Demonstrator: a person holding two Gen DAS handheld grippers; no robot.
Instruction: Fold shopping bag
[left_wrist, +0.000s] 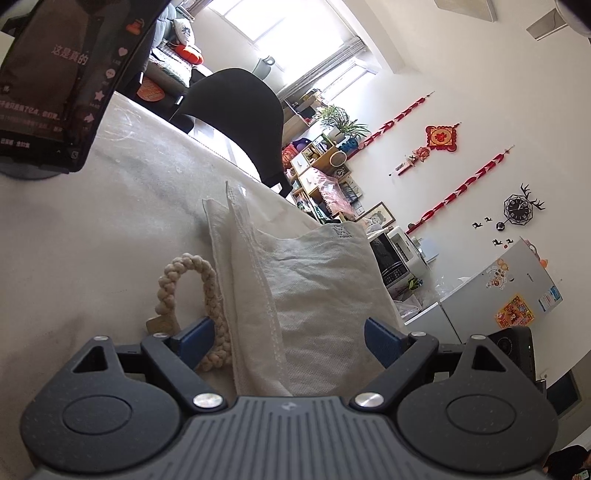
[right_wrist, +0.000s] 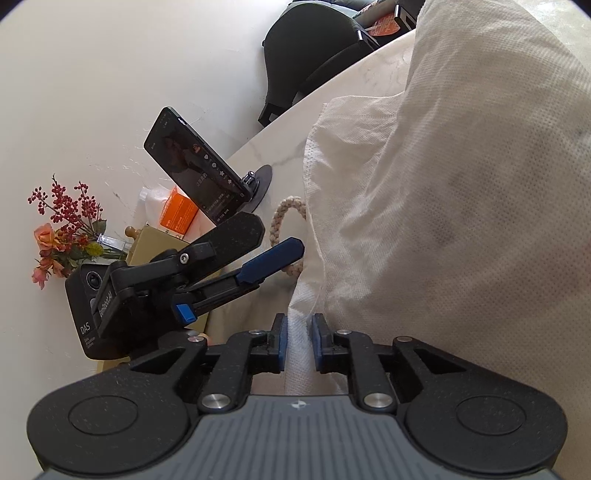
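**Letting go between folds**

The shopping bag (left_wrist: 317, 295) is lying partly folded on the table (left_wrist: 110, 229). The right gripper (right_wrist: 298, 341) is standing slightly apart around a fabric fold; the left gripper (left_wrist: 290, 341) is gaping wide over the bag. Next, regrasping an edge seems needed.

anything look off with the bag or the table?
Nothing damaged or spilled. The shopping bag lies rumpled on the table, its braided rope handle sticking out sideways; a fold stands between the right gripper's pads.

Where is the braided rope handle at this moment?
In the left wrist view the braided rope handle lies on the table, at the left edge of the shopping bag, beside the left finger of the left gripper.
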